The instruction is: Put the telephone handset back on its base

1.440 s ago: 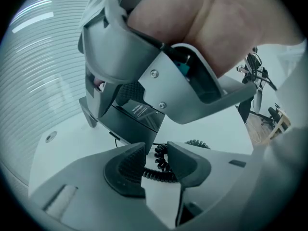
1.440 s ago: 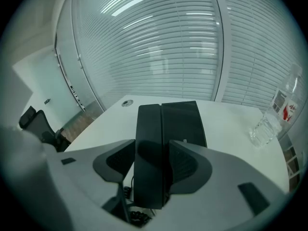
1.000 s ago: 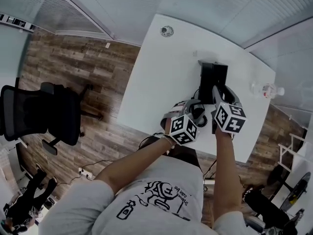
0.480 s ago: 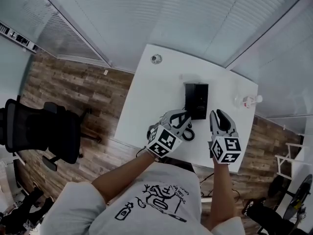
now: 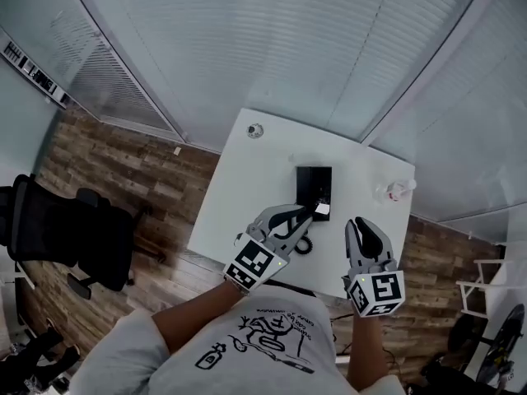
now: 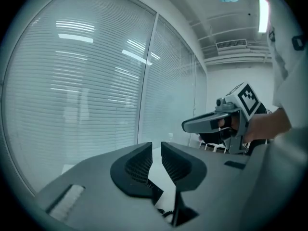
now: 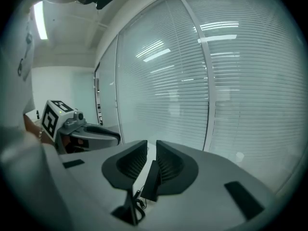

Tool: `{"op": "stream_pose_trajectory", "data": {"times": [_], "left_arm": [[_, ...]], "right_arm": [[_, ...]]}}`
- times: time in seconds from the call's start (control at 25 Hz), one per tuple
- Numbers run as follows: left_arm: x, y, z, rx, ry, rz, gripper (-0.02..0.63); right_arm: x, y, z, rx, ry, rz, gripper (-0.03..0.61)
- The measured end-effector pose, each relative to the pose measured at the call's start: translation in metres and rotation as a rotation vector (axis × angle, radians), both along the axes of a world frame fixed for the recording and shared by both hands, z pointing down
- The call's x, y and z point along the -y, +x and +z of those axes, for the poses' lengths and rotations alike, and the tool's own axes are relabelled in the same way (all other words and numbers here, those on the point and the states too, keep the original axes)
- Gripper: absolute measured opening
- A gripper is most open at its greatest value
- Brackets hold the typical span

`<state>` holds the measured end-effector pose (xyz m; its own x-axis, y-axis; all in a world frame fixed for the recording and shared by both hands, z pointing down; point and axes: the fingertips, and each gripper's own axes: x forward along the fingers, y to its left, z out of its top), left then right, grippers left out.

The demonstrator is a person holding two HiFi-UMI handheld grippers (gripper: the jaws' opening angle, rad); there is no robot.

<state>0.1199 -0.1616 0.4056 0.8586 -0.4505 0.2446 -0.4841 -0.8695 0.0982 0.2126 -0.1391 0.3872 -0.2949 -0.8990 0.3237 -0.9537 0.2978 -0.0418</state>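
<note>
- Holding both grippers clear above the white table (image 5: 239, 179); neither grasps anything.
- My left gripper (image 5: 305, 214): jaws have just been closing, now clenched, nothing between them.
- My right gripper (image 5: 363, 224): likewise, clenched on nothing.
- Telephone (image 5: 313, 186) lies on the table at frame centre, just beyond my left tips, up-left of my right; handset indistinguishable from base.

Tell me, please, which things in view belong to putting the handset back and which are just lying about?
Belongs to the job:
telephone; its coiled cord; left gripper and right gripper, jaws just closed down, nothing between them.

Just lying about:
water bottle; small round object on the white table; office chair on the floor.
</note>
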Motion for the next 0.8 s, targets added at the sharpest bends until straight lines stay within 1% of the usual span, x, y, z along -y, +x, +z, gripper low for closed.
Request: {"op": "stream_pose_trajectory", "data": {"times": [0.2, 0.4, 0.6, 0.8], "left_arm": [[-0.011, 0.003, -0.049, -0.06, 0.044, -0.007, 0.058], [-0.022, 0.004, -0.088, -0.108, 0.066, -0.03, 0.058], [-0.034, 0.005, -0.113, -0.136, 0.076, -0.03, 0.058], [-0.051, 0.006, -0.125, -0.153, 0.083, -0.032, 0.058]], "right_arm": [[-0.014, 0.001, -0.041, 0.006, 0.026, -0.025, 0.048], [-0.031, -0.001, -0.082, 0.002, 0.077, -0.061, 0.048], [-0.046, -0.001, -0.109, -0.032, 0.108, -0.071, 0.044], [-0.06, -0.003, -0.126, -0.003, 0.129, -0.072, 0.041]]}}
